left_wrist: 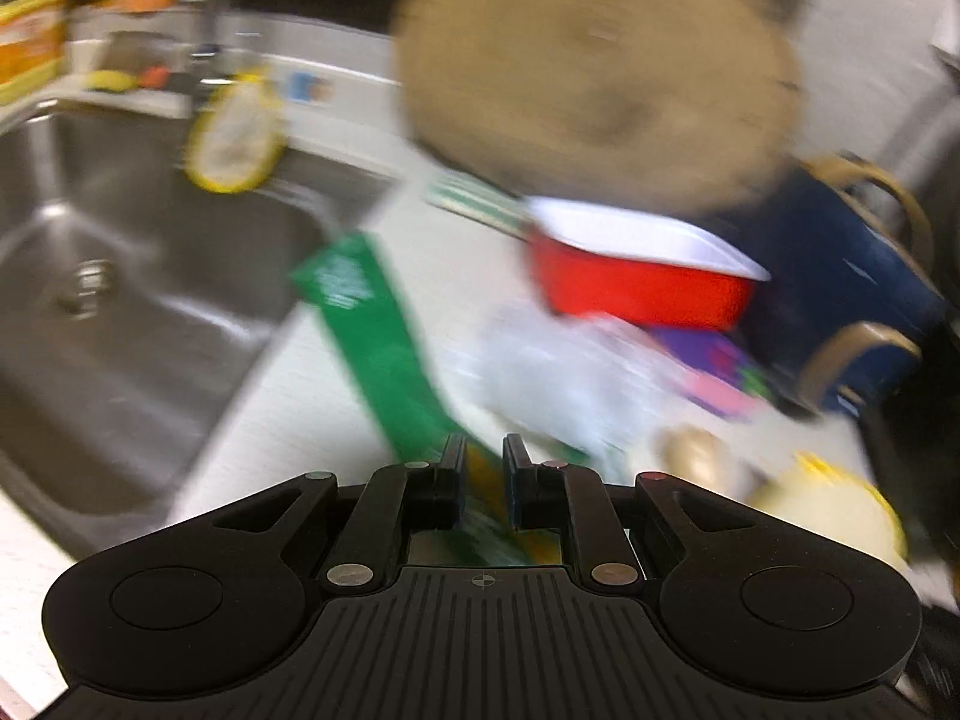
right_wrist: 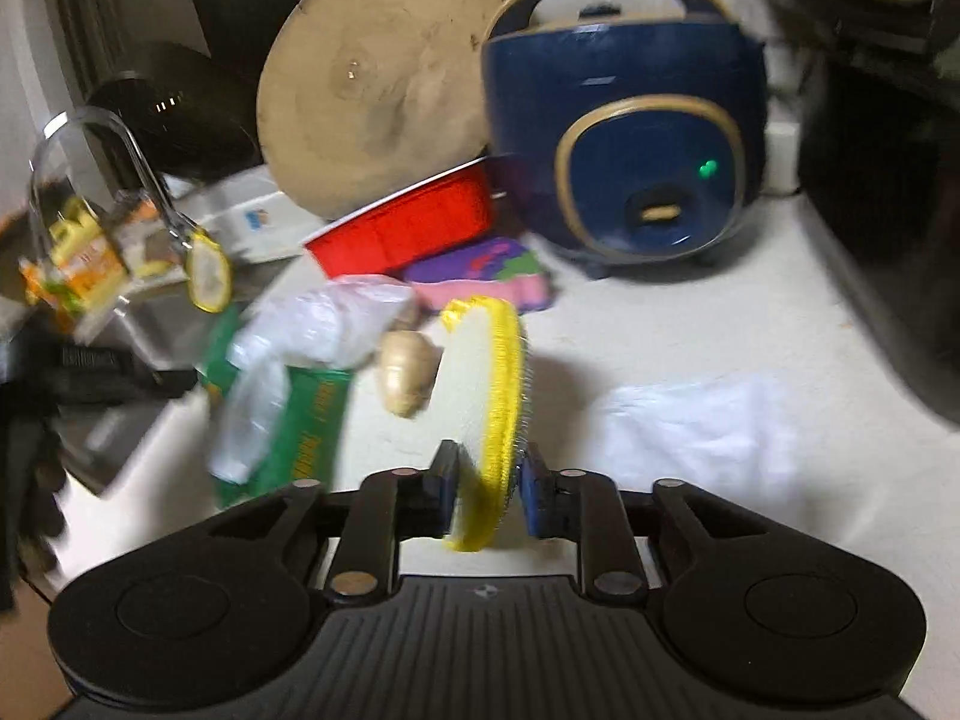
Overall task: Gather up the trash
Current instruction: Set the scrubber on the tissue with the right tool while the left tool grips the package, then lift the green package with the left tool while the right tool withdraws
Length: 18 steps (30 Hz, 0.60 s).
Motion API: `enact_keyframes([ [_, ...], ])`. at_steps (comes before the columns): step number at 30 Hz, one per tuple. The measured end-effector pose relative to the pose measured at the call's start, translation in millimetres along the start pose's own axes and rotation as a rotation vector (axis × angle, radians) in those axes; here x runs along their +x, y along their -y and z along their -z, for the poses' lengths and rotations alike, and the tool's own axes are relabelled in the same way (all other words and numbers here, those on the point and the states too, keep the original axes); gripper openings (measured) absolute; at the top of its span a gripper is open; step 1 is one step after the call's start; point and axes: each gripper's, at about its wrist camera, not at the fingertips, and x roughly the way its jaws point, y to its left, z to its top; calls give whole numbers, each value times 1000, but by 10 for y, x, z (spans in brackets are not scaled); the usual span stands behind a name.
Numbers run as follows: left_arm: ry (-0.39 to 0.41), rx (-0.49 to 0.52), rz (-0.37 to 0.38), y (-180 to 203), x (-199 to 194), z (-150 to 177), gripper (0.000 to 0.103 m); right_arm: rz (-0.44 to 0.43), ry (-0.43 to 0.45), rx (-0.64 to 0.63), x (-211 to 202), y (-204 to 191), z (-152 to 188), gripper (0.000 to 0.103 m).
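The left gripper (left_wrist: pixel 485 468) is pinching the near end of a long green wrapper (left_wrist: pixel 375 342), its fingers nearly closed on it; the wrapper is slanting up toward the sink (left_wrist: pixel 120 276) at the left of the frame; the right gripper (right_wrist: pixel 489 489) is clamping the lower rim of a yellow-edged round pad (right_wrist: pixel 480 384), standing on edge at frame centre; a red bowl (right_wrist: pixel 408 228) is leaning against a blue cooker (right_wrist: pixel 624 120) above; a crumpled clear bag (right_wrist: pixel 312 336) is lying over the wrapper at left.
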Motion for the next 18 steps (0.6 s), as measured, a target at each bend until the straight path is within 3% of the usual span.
enact_keyframes([
  [5,-23,-87,-14,-152,294,-216,15,88,45,-82,-136,0,78,35],
  [12,-60,195,-156,129,553,-152,30,232,113,-160,-233,39,208,47],
  [14,-61,228,-166,121,552,-128,31,233,115,-171,-239,59,262,47],
  [18,-74,196,-128,22,562,-143,31,186,109,-171,-240,63,326,47],
])
